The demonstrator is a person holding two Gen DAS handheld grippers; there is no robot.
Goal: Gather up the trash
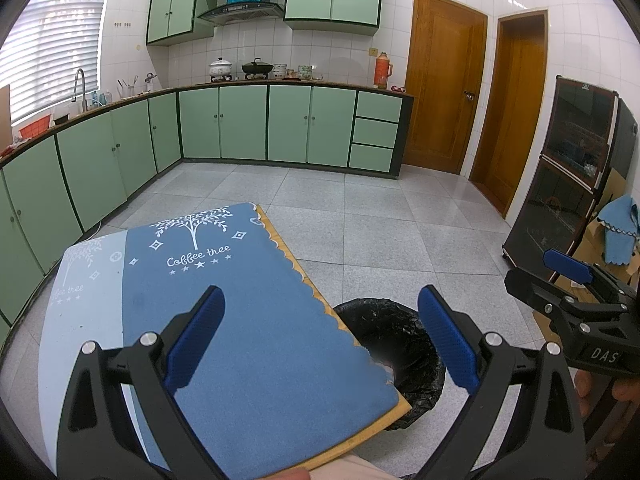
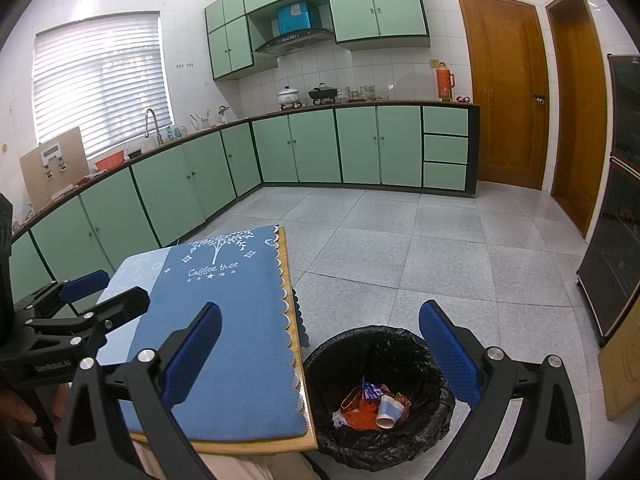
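I see both my left tool and right tool spread wide and empty, while crumpled trash lies inside the glossy black-lined bin beside the cloth-covered surface, partly shadowed.

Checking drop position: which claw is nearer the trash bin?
Right. The right claw hangs open beside the trash bin; the left claw is over the table.

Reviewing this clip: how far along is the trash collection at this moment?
It looks essentially done. The blue mat on the table shows no litter, and the black-lined bin beside it already holds a paper cup and orange wrappers. Nothing is in hand: the left gripper and right gripper are both open and empty. No trash remains visible on the floor in view.
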